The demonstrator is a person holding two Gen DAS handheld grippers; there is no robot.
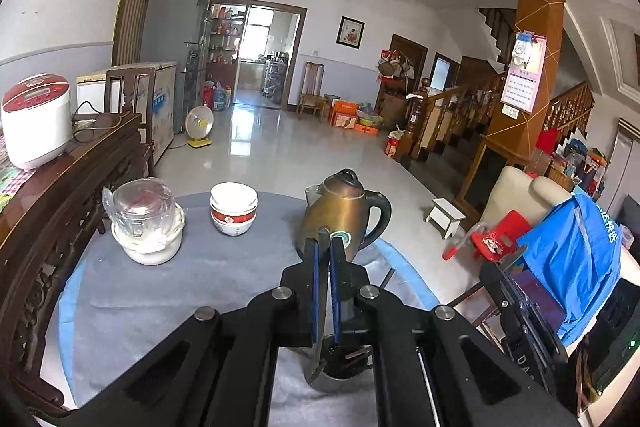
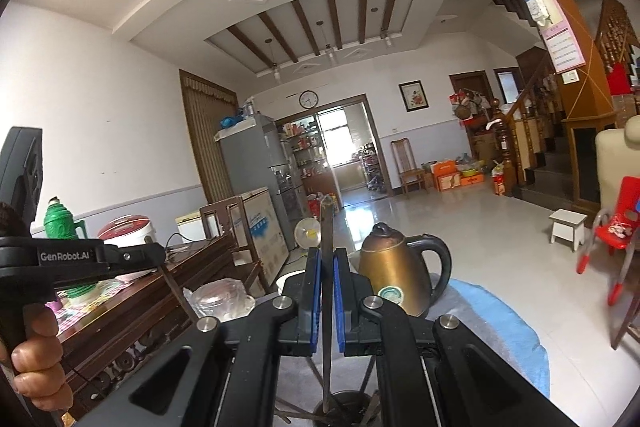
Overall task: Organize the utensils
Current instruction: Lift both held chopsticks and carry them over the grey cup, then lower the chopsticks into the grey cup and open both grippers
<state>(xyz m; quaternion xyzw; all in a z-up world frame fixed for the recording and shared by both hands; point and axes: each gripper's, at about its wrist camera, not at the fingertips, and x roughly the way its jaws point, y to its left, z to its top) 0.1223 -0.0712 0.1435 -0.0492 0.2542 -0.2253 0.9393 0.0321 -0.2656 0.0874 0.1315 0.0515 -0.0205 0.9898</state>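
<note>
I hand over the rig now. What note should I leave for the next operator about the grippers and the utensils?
Left gripper: shut; in the right wrist view it seems to pinch a thin brown stick.
Right gripper: shut on a flat dark utensil, held upright.
Dark holder: on the grey cloth, just below both grippers, with more utensils inside.
Done: two pieces are gripped above the holder.
Left: place them and sort the rest; no target spot is visible.

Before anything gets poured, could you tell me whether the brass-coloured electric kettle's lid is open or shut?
Shut: the brass-coloured electric kettle has its domed lid seated flush.
</note>
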